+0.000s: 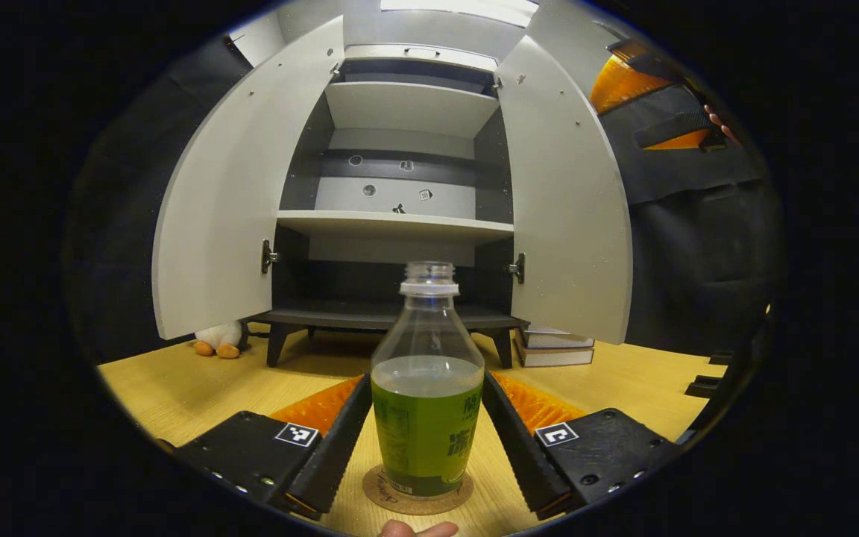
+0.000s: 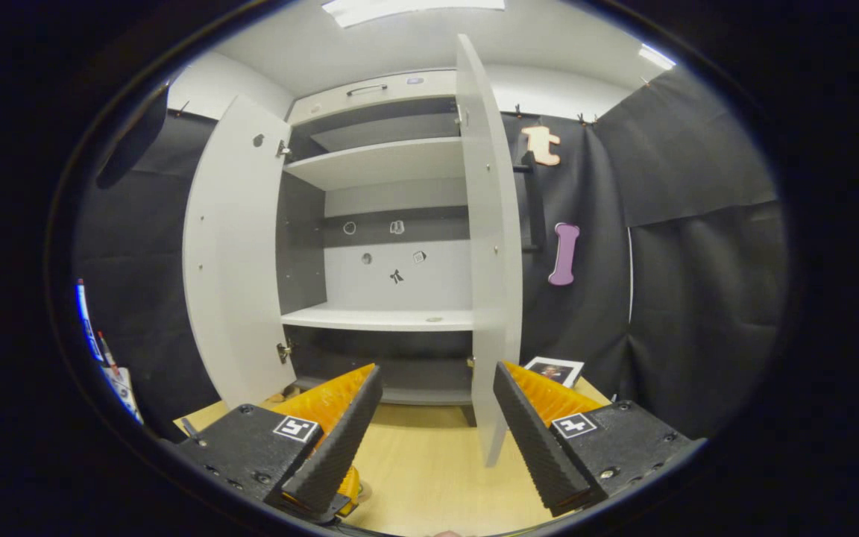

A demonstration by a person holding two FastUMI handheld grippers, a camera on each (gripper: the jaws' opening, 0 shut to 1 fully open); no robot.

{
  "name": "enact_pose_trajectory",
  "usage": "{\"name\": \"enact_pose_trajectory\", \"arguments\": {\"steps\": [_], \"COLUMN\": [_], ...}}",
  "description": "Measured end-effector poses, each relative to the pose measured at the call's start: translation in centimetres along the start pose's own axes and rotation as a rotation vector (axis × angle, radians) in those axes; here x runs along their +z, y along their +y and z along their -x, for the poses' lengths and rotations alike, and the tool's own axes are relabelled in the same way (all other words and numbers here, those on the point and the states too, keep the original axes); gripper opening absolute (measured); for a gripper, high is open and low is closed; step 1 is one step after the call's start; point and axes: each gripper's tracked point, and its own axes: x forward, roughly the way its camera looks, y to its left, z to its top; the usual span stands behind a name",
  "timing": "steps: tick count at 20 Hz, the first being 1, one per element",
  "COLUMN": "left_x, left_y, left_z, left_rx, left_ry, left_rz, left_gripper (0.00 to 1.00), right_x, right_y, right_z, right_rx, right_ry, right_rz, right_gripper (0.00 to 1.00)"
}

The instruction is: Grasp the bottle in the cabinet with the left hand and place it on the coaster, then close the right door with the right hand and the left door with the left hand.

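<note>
A clear bottle [image 1: 427, 403] half full of green liquid, with no cap, stands upright on a round cork coaster [image 1: 377, 492] on the wooden table. My left gripper [image 1: 427, 382] holds it, one finger against each side at the liquid level. Behind it the grey cabinet [image 1: 400, 224] has both doors swung wide: the left door [image 1: 221, 201] and the right door [image 1: 571, 209]. In the right gripper view my right gripper [image 2: 437, 369] is open and holds nothing. The right door [image 2: 489, 261] stands edge-on a little beyond its fingers, and the left door [image 2: 236, 261] is further left.
A plush toy [image 1: 219, 339] lies by the cabinet's left leg. Stacked books [image 1: 552, 347] sit under the right door, with a small framed picture [image 2: 552, 371] nearby. The other gripper [image 1: 653, 97] hangs high at the right with a hand on it. The shelves [image 2: 377, 319] are bare.
</note>
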Motion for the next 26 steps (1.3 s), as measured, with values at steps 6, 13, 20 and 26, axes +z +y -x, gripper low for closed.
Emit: {"name": "enact_pose_trajectory", "arguments": {"steps": [6,13,20,26], "left_x": [6.4,14.6,17.8,18.6], "left_y": [0.1,0.9,2.2,2.0], "left_z": [0.9,1.8,2.3,2.2], "left_rx": [-0.039,-0.078,-0.03,-0.014], "left_ry": [-0.058,-0.047,-0.036,-0.052], "left_rz": [0.048,0.095,0.116,0.085], "left_gripper": [0.95,0.95,0.95,0.95], "right_x": [-0.8,-3.6,-3.9,7.7], "right_y": [0.0,1.7,-0.1,-13.5], "right_z": [0.8,1.1,0.4,-1.6], "right_rx": [0.006,0.041,0.027,-0.223], "right_ry": [0.011,-0.022,-0.056,-0.231], "right_rz": [0.012,-0.019,-0.154,-0.07], "right_gripper": [0.95,0.99,0.99,0.99]}}
